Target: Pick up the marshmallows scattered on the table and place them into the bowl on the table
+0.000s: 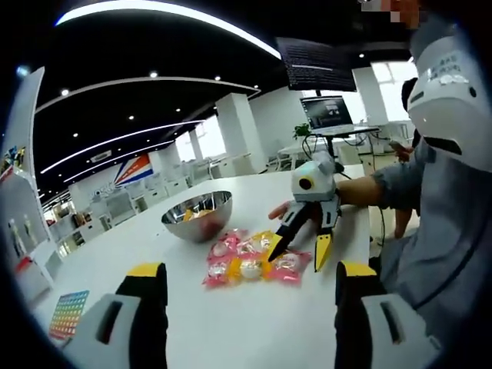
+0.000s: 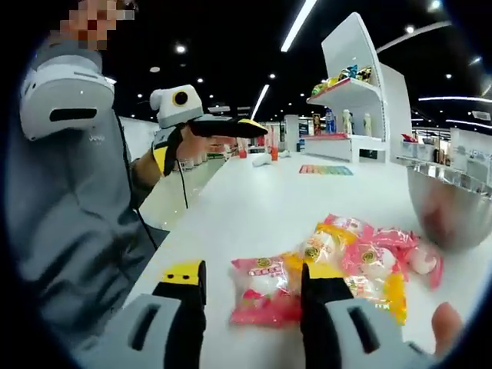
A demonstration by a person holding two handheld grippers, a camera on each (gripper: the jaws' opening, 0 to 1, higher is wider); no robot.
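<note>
Right gripper (image 1: 302, 250) in my hand is down over the marshmallows (image 1: 250, 259), jaws spread, nothing between them; in the right gripper view one jaw sits just over a pink packet (image 2: 265, 296). Left gripper (image 2: 242, 127) is raised off the table (image 1: 231, 315), jaws apart and empty. Packets lie in one cluster, pink and yellow wrappers, print too small to read. Bowl (image 1: 197, 215) is steel, just beside the cluster, with something pink and yellow inside. Colourful sheet (image 1: 68, 313) lies near the table edge. Shelf (image 2: 355, 92) with goods stands beyond.
</note>
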